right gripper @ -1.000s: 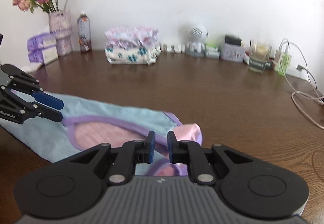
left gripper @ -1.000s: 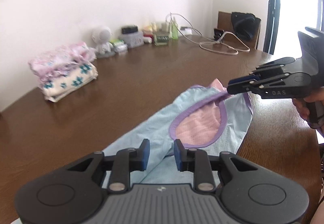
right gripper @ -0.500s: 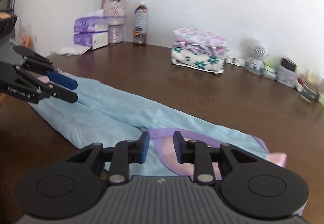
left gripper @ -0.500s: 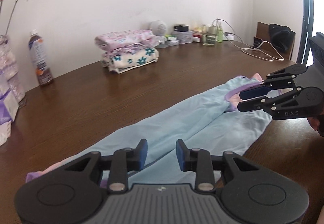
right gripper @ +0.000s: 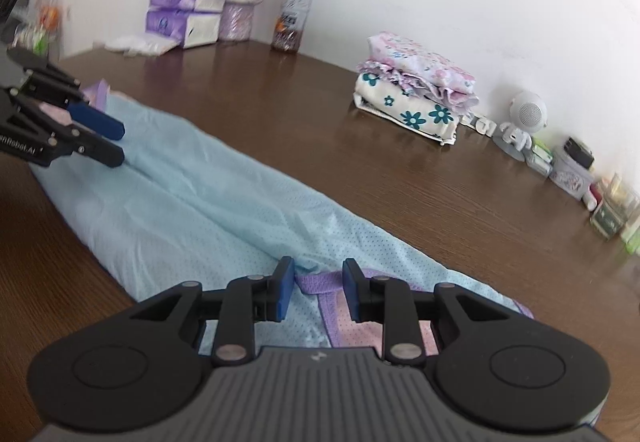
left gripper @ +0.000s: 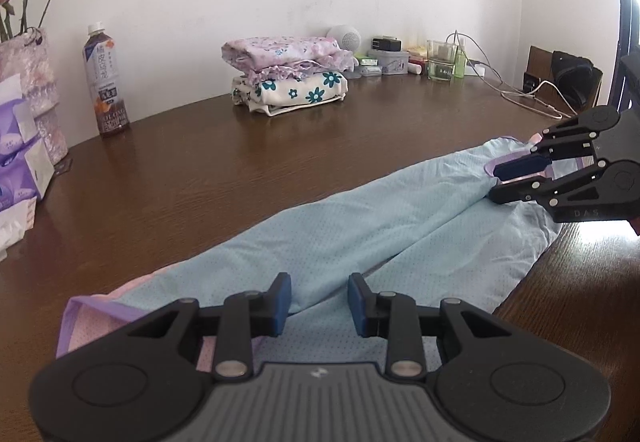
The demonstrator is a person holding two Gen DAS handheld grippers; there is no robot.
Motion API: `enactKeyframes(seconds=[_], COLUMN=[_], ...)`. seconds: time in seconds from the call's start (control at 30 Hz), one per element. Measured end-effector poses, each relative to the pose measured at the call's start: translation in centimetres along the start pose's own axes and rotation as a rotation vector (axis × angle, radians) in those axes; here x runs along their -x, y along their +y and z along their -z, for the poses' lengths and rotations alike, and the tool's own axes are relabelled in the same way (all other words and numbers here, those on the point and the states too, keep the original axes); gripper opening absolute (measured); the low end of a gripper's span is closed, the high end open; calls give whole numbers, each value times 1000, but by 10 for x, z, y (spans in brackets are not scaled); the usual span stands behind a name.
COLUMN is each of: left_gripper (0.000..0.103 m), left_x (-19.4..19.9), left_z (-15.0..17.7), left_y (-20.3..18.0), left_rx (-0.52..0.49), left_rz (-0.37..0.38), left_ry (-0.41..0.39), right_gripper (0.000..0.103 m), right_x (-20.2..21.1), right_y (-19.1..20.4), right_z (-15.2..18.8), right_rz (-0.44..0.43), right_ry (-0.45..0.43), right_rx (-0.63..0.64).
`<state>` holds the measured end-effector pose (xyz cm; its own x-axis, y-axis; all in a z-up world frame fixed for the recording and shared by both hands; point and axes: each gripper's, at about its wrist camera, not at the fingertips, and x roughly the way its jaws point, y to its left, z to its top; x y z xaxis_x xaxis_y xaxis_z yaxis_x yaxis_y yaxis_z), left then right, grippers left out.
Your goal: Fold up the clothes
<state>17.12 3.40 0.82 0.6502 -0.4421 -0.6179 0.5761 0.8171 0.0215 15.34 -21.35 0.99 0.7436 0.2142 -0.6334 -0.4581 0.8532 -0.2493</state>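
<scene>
From the left wrist view, the left hand-held gripper (left gripper: 319, 300) is released, its blue-padded fingers spread apart just above a long light-blue garment (left gripper: 360, 234) with purple trim and pink lining that lies stretched out on the brown wooden surface (left gripper: 200, 182). At the far end of the garment the right hand-held gripper (left gripper: 496, 182) is seen from the side, its two fingers parted, hovering over the purple-edged opening near the surface's edge. Farther back, near the wall, sit a stack of folded clothes (left gripper: 288, 74), a drink bottle (left gripper: 106, 82), tissue packs (left gripper: 18, 162) and a glass jar (left gripper: 441, 60). From the right wrist view, the right hand-held gripper (right gripper: 318, 288) is likewise released, with the garment's purple band (right gripper: 320, 284) visible in the gap between its fingers, though contact cannot be told. The light-blue garment (right gripper: 208, 202) runs away diagonally to the left hand-held gripper (right gripper: 120, 146), which hangs open over its other end. The stack of folded clothes (right gripper: 416, 94) rests well apart, beside a small white robot figure (right gripper: 520, 126).
</scene>
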Motion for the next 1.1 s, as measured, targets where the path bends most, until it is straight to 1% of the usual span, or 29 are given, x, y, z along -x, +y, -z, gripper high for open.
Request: enactKeyframes(seconds=[0.03,0.1,0.2,0.3,0.57,0.7,0.83,1.0,1.03,1.1], left_gripper=[30,30,30,30,30,30,30,31,31,32], left_x=[0,0,-1,0,0,0,0,4,7,18], left_z=[1,2,2,2,1,2,1,0,0,-3], left_y=[0,1,1,0,-1,0,1,3,4,7], left_rx=[1,3,5,3,2,0,3,21,31,52], left_rz=[1,2,3,3,2,2,5,18,23,35], left_ry=[-1,-2,-3,-4,-4,-5,-5,0,-9,-51], right_gripper=[22,14,10,8,8,8,8,9,9,10], right_x=[0,1,4,8,3,0,-1,5,7,14], right_y=[2,4,6,12,32,47,48,38,35,25], right_z=[0,-2,-5,-7,4,11,12,13,13,14], right_rz=[3,11,41,79,124,213,148,142,138,133], right_ry=[6,10,10,12,27,5,31,13,11,5], right_rx=[16,46,111,218,431,608,578,482,461,406])
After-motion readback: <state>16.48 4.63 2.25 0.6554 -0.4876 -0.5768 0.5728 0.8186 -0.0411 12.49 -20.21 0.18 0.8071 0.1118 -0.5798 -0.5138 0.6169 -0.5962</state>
